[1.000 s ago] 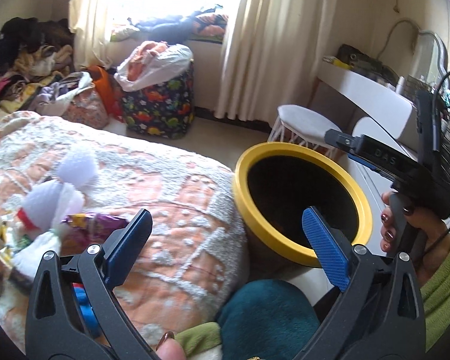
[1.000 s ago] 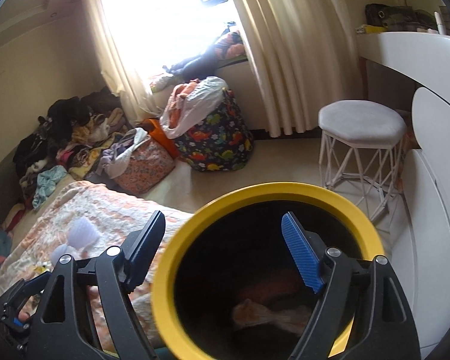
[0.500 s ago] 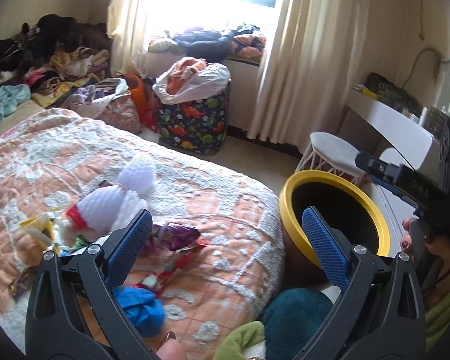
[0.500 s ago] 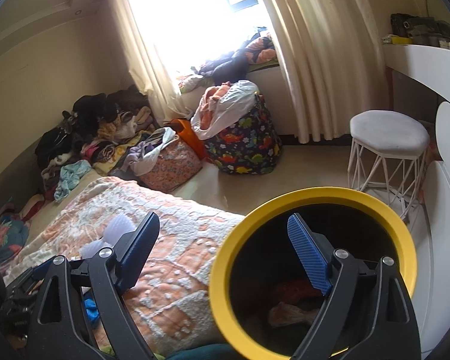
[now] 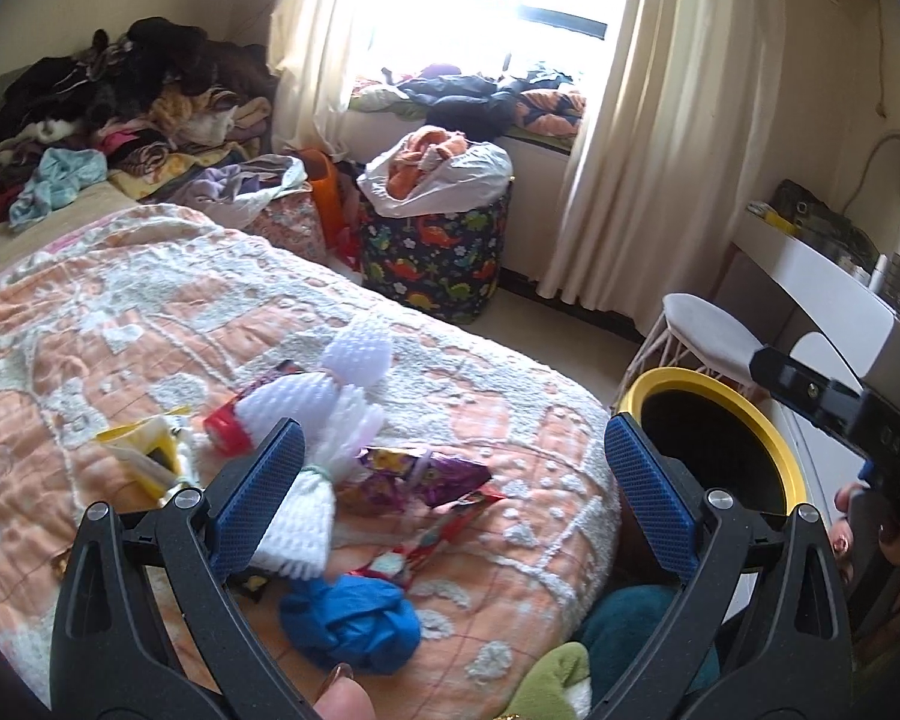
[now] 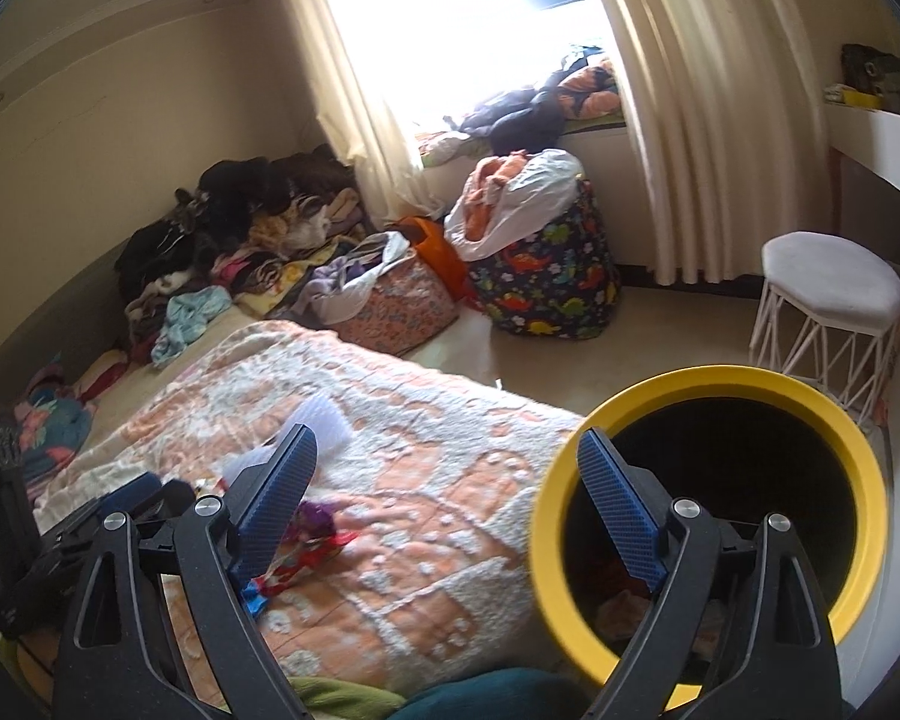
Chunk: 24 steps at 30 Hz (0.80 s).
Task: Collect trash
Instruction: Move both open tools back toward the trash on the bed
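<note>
Trash lies on the orange and white bedspread point(image 5: 150, 312): white foam nets point(image 5: 306, 414), a purple wrapper point(image 5: 426, 471), a crumpled blue bag point(image 5: 348, 618) and a yellow wrapper point(image 5: 141, 450). My left gripper point(image 5: 450, 480) hovers open above this pile, with nothing between its pads. A yellow-rimmed black bin point(image 6: 858, 456) stands at the bed's right corner, with some trash point(image 6: 624, 606) at its bottom. My right gripper point(image 6: 444, 468) is between the bed and the bin, its jaws opening and nothing between them. A red wrapper point(image 6: 306, 558) lies under its left finger.
A dinosaur-print laundry bag point(image 5: 438, 258) and a floral bag point(image 6: 402, 306) stand on the floor by the curtain. Clothes are piled at the bed's far end point(image 5: 120, 102). A white stool point(image 6: 828, 288) and a white desk point(image 5: 810, 264) are right of the bin.
Both views have swung left from the bin towards the bed, so the trash pile now lies under the left gripper. The right jaws have spread a little wider.
</note>
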Available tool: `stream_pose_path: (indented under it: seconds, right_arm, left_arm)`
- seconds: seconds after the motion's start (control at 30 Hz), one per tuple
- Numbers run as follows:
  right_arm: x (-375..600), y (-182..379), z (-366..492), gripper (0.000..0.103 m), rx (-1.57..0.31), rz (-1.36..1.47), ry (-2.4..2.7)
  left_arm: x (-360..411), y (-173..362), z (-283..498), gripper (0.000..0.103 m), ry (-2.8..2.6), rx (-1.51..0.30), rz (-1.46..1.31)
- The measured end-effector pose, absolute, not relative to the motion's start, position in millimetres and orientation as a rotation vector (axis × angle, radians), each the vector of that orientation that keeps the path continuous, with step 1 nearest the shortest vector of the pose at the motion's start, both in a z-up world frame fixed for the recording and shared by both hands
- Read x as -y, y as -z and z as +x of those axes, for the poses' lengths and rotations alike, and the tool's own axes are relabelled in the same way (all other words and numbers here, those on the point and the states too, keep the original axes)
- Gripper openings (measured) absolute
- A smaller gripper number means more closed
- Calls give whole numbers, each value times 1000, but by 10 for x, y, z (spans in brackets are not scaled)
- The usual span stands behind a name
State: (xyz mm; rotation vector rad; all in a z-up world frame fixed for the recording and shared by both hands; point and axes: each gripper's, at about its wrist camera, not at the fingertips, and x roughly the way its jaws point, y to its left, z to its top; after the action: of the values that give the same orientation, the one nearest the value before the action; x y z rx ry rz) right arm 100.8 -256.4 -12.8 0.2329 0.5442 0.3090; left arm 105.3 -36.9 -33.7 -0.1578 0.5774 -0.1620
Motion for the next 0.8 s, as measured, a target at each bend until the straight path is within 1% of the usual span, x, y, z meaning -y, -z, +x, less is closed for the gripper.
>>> stream_pose_path:
  seconds: [0.4,0.8]
  right_arm:
    - [2032,139,861,86,-587,182,-433]
    - [1411,335,756,87,-704,89,-555]
  left_arm:
    - [-47,384,1011,92,77,-576,-191]
    - [-630,507,941,92,-47,-589,-231]
